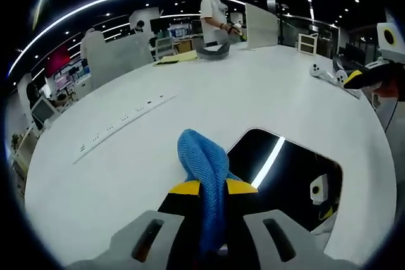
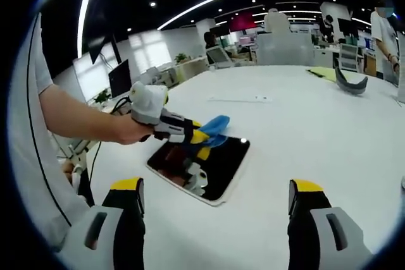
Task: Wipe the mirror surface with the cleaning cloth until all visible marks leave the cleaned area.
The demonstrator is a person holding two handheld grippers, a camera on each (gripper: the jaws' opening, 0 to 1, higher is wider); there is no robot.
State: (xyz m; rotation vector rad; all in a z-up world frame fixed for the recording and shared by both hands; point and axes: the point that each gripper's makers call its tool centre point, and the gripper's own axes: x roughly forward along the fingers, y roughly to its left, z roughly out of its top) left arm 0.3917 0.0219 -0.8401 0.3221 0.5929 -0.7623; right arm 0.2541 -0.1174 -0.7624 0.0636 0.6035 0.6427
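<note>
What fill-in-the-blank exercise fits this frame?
1. The left claw is shut on a ____ cloth.
2. The mirror lies flat on a ____ table.
3. The right claw has its jaws ____.
Missing words: blue; white; open

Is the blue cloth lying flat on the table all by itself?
No, the left tool is pinching the blue cloth and holding it over the mirror.
</note>
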